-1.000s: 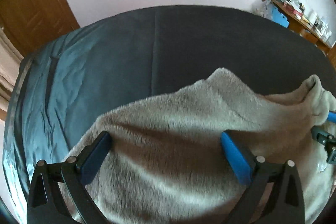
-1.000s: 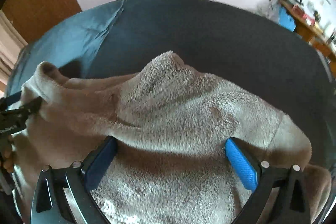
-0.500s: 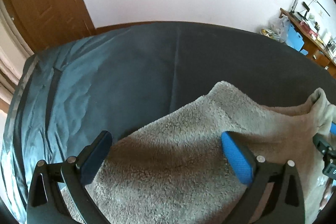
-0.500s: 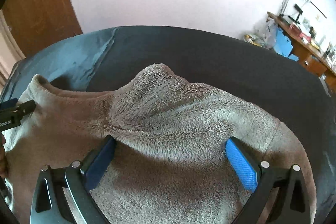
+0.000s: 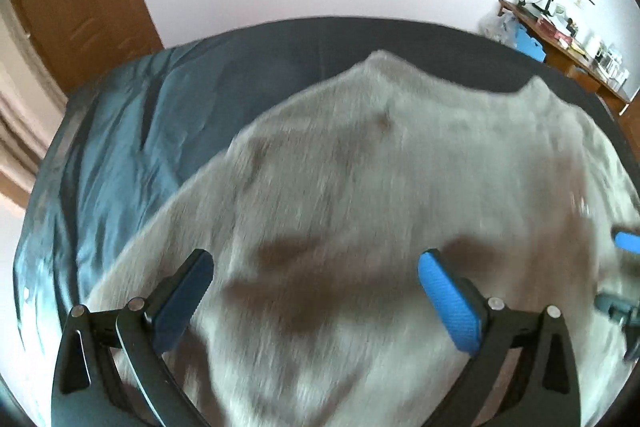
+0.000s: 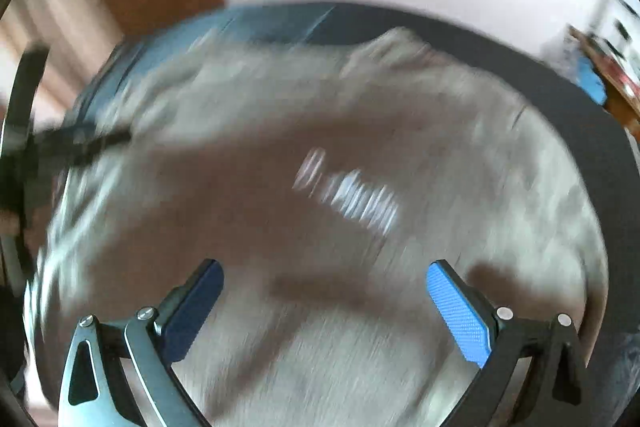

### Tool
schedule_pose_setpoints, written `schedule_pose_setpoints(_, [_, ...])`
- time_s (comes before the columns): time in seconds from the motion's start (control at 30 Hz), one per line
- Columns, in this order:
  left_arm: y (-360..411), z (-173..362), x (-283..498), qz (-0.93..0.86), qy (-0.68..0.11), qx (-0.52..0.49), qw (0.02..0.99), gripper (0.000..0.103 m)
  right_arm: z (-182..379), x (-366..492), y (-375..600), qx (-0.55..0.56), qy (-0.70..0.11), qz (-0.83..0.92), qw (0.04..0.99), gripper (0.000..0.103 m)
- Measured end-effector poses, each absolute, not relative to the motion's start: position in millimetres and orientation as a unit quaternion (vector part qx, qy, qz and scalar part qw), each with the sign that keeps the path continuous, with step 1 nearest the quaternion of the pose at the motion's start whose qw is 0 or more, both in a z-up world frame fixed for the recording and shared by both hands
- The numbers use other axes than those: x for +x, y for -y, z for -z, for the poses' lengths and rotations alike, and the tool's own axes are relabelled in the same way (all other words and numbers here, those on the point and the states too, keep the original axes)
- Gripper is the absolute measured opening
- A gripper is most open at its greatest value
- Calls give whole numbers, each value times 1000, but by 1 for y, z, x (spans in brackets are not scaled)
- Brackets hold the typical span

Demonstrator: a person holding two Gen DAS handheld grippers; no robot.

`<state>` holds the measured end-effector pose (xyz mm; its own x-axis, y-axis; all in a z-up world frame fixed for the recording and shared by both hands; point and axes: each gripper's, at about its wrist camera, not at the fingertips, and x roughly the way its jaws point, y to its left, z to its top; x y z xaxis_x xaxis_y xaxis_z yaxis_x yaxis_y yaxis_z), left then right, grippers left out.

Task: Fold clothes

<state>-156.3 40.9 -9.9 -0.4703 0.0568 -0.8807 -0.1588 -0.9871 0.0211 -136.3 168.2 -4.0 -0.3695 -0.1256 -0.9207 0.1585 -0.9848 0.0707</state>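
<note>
A: Left hand-held gripper (image 5: 316,291): jaws spread wide, nothing between the blue pads. Right hand-held gripper (image 6: 324,301): same, wide apart, nothing held. Both hover over the fleece garment (image 5: 380,195).

B: Location of the garment?

A: Spread across the near half of the bed (image 5: 120,155), over the dark sheet. Its far margin reaches toward the far edge of the bed; two raised peaks show along that margin in the left wrist view. The bed's left side lies bare, and a dark strip stays clear at the right edge.

B: Image quality?

A: Poor. Right wrist view is heavily smeared. A pale streaked patch (image 6: 352,195) sits mid-cloth there; cannot tell whether it is print or a label. A dark blurred shape at the far left of that view is probably the other tool; cannot confirm.

B: Handling estimate?

A: Judgement only: thick pile, soft, no stiffness, so it will drape and sag wherever it is unsupported. Bulky more than heavy. The pile should give good friction against the ribbed pads; slipping is unlikely, but a shallow pinch may catch fluff alone and pull free.

B: Where to grip?

A: At an edge or corner, taking the full thickness of the hem or cuff deep between the pads. One tool per corner of the same margin, so the fold line stays straight. Avoid mid-panel pinches; they bunch the cloth.
</note>
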Motion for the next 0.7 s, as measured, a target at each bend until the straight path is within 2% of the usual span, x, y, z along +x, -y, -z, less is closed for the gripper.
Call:
schedule_pose_setpoints(0.17, [-14,29,-125,-852,-43,-519,51,103,28,-77,-157,569,-75,812,102,103])
schedule_pose_setpoints(0.27, [-13,32,-112,-866,-75,-493,38,103,28,-56,-161,564,-69,817,101,103])
schedule_pose_setpoints(0.43, [-6,36,-102,-874,-79,-478,42,103,29,-29,-167,538,-73,833,105,103])
schedule_pose_setpoints(0.53, [4,35,-107,-872,-58,-485,38,103,30,-20,-170,525,-69,842,101,103])
schedule_pose_setpoints(0.7, [33,19,-103,-875,21,-481,51,103,30,-17,-173,516,-67,848,99,103])
